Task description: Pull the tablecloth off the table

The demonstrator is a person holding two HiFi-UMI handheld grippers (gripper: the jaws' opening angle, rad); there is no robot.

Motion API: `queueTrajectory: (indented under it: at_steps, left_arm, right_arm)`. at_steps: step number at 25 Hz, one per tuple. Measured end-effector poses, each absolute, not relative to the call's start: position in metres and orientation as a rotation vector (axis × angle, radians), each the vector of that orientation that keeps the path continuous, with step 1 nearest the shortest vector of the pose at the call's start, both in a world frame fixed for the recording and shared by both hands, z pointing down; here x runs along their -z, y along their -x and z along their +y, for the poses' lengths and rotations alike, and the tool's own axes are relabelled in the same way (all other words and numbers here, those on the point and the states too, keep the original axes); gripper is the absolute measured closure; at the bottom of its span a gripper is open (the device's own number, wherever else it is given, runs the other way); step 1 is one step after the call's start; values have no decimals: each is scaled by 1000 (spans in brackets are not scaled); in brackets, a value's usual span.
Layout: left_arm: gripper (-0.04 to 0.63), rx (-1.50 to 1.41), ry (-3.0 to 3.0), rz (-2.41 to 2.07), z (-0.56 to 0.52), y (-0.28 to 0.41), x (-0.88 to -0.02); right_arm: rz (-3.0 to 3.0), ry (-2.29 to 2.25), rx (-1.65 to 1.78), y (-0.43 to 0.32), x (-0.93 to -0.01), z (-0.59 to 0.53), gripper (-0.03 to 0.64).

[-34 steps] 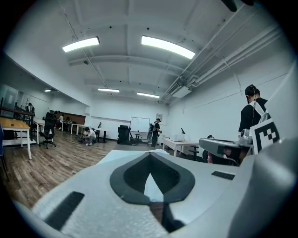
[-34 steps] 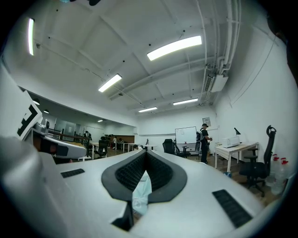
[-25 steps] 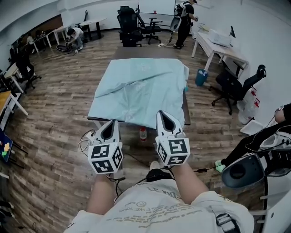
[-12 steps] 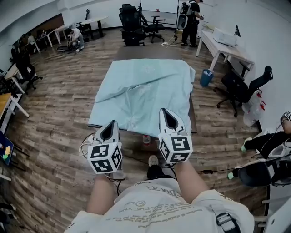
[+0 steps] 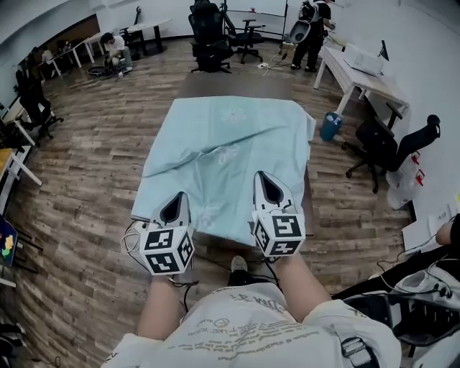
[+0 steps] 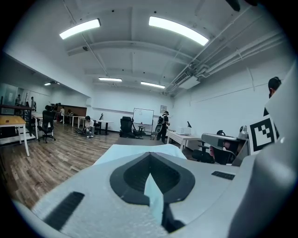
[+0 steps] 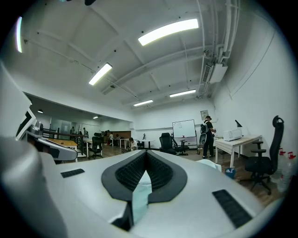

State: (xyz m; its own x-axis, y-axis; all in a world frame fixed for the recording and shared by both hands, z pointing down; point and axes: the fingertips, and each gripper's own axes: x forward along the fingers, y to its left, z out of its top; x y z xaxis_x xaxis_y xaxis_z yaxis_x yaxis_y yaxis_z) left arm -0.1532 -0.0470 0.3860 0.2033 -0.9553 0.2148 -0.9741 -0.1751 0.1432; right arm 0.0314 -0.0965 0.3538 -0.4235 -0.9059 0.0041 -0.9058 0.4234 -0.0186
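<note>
A light blue tablecloth [image 5: 223,154] lies creased over a dark table [image 5: 237,85], whose far end is bare. Both grippers hold the cloth's near edge. In the head view my left gripper [image 5: 175,208] is at the near left corner and my right gripper [image 5: 267,188] at the near right. A strip of blue cloth [image 6: 153,197] is pinched between the shut jaws of the left gripper [image 6: 150,174]. The right gripper [image 7: 145,173] is likewise shut on a fold of the cloth [image 7: 138,197]. The table's near edge is hidden under the cloth.
Black office chairs [image 5: 208,29] stand behind the table. A white desk [image 5: 363,72], a blue bin [image 5: 330,126] and another black chair [image 5: 388,144] are at the right. A person [image 5: 313,21] stands at the back. Cables [image 5: 133,237] lie on the wooden floor by my left gripper.
The cloth's near edge has come toward me with both grippers and now hides the bottle on the floor under the table. Both grippers have stayed shut.
</note>
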Motion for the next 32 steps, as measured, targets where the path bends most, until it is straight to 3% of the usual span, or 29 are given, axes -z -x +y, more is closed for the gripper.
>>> queueTrajectory:
  at_steps: [23, 32]
  left_arm:
    - [583, -228, -2026, -1881, -229, 140, -431]
    - [583, -306, -1903, -1932, -249, 184, -467]
  right_arm:
    - [2754, 1675, 156, -61, -396, -313, 603]
    - [2814, 1654, 286, -46, -430, -351, 603]
